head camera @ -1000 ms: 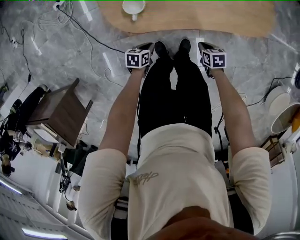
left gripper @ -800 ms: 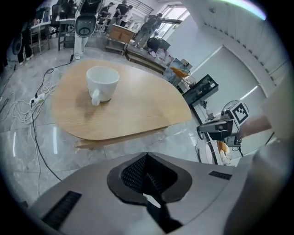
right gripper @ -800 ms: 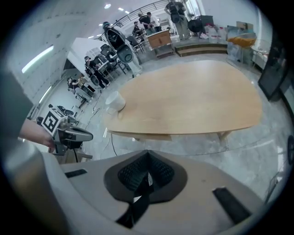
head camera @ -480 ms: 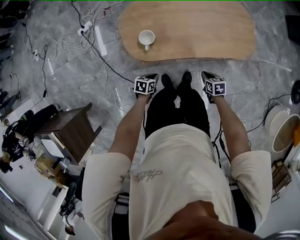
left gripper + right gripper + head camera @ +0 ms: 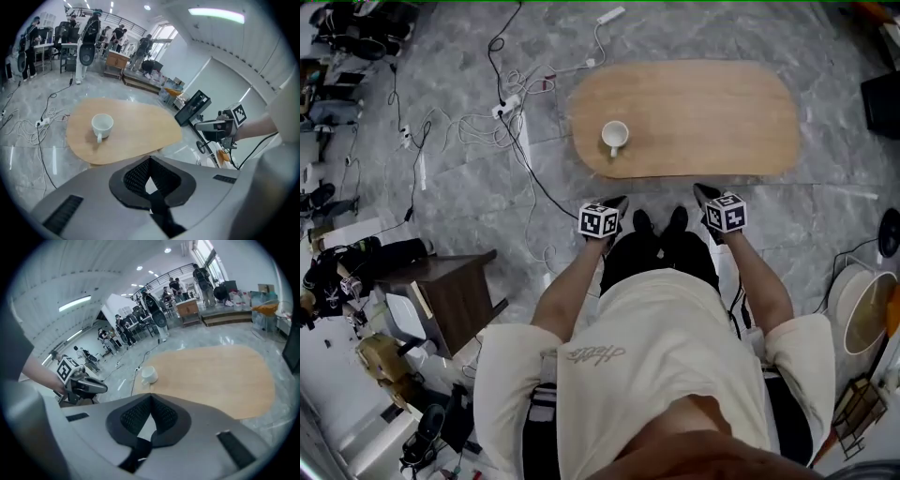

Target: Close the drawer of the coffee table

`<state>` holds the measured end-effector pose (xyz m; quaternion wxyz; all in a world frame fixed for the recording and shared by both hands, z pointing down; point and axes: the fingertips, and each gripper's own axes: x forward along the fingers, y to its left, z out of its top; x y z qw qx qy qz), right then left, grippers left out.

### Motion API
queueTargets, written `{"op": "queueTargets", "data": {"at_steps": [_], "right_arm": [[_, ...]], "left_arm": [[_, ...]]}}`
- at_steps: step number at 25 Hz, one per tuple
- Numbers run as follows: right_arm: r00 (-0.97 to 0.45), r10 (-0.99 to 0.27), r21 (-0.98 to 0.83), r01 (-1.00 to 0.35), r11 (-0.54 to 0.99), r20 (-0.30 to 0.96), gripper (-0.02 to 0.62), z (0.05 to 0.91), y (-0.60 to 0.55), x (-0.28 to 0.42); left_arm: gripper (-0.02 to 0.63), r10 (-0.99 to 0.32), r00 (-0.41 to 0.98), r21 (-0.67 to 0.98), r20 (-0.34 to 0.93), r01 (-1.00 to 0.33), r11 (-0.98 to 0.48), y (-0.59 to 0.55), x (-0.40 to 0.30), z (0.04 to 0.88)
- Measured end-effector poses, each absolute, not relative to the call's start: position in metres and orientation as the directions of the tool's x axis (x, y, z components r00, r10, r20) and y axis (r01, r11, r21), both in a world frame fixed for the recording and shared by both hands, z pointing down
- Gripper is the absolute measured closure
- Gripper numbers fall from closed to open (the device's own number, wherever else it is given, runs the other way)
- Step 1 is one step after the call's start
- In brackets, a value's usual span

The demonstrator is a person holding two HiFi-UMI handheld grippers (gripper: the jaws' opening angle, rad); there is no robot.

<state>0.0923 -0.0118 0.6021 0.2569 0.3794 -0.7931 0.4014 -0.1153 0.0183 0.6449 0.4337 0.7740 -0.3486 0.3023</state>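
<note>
The coffee table (image 5: 694, 112) has an oval wooden top, and a white cup (image 5: 614, 137) stands on its left part. No drawer shows in any view. My left gripper (image 5: 622, 200) and right gripper (image 5: 697, 188) hang side by side just short of the table's near edge, either side of the person's shoes. Both are shut with nothing in them. In the left gripper view the jaws meet over the table (image 5: 136, 136) with the cup (image 5: 101, 126) ahead. The right gripper view shows the table (image 5: 215, 376) and cup (image 5: 149, 375) beyond its jaws.
Cables and power strips (image 5: 506, 103) trail over the marble floor left of the table. A dark wooden cabinet (image 5: 450, 291) stands at the left, white buckets (image 5: 862, 309) at the right. A black screen (image 5: 192, 107) leans past the table's far end. People stand far off.
The head view has swung forward, so the whole table top and the cup now show lower in the frame. Both grippers stay shut and side by side before the table.
</note>
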Motion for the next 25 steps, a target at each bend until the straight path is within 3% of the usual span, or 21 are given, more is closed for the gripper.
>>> {"op": "queueTargets", "data": {"at_steps": [6, 18, 25], "right_arm": [[-0.634, -0.545, -0.384, -0.77, 0.51, 0.549, 0.6, 0.495, -0.038, 0.078], [-0.614, -0.723, -0.278, -0.789, 0.548, 0.317, 0.6, 0.321, -0.059, 0.072], [-0.705, -0.694, -0.234, -0.706, 0.669, 0.144, 0.601, 0.22, -0.057, 0.043]], "left_arm": [[0.603, -0.438, 0.581, 0.387, 0.686, -0.801, -0.456, -0.014, -0.111, 0.544], [0.603, -0.652, 0.625, 0.231, 0.43, -0.774, -0.59, -0.059, -0.096, 0.345], [0.603, -0.679, 0.681, 0.182, 0.273, -0.73, -0.659, -0.071, -0.097, 0.248]]}}
